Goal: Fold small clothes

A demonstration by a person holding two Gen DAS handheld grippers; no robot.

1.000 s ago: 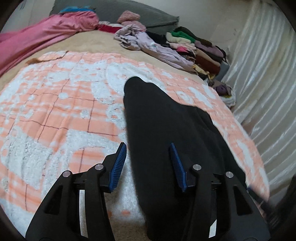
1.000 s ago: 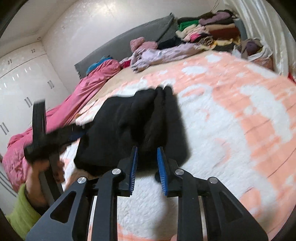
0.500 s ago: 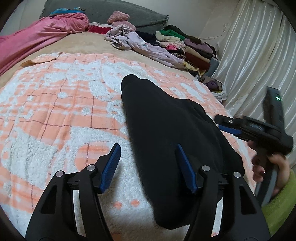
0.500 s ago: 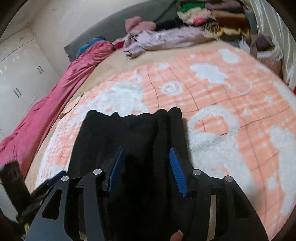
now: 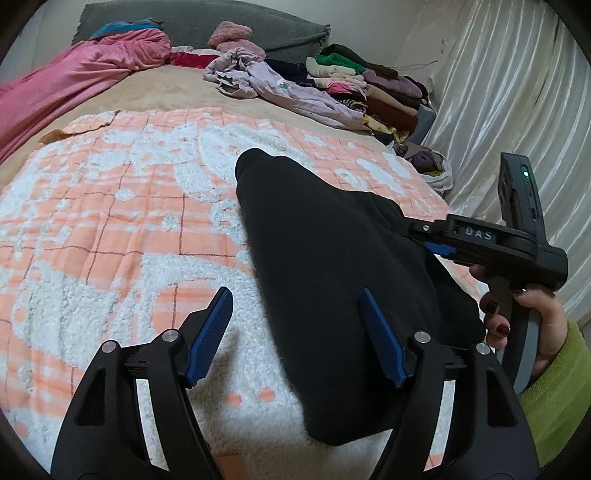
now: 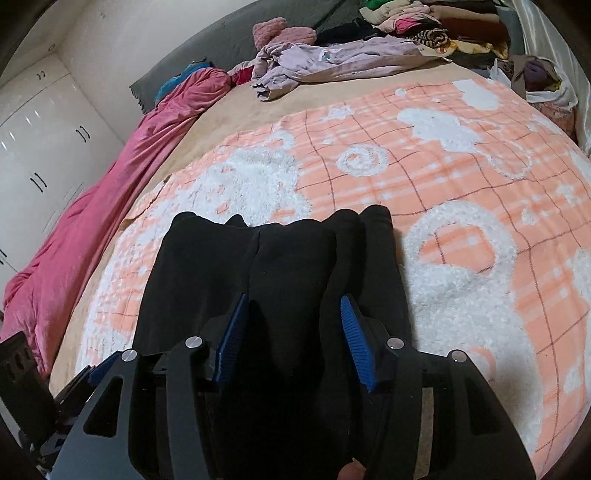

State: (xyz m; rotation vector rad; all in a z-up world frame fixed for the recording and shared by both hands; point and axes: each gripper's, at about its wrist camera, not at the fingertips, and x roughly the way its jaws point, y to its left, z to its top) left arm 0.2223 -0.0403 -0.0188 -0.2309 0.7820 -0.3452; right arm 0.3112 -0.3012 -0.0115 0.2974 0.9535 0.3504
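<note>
While both grippers' fingers have just spread, left gripper (image 5: 295, 332) and right gripper (image 6: 291, 339) pinching nothing, the black garment (image 5: 332, 266) looks soft, light, best taken by an edge.

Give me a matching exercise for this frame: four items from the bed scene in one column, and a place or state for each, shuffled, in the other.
Column one:
1. black garment
2. pink quilt
3. lilac top
4. left tongs

Column two:
A. crumpled near the grey headboard
B. open, gripping nothing
C. lying folded on the orange and white blanket
D. bunched along the bed's edge by the white wardrobe

Pairs: 1-C, 2-D, 3-A, 4-B
</note>
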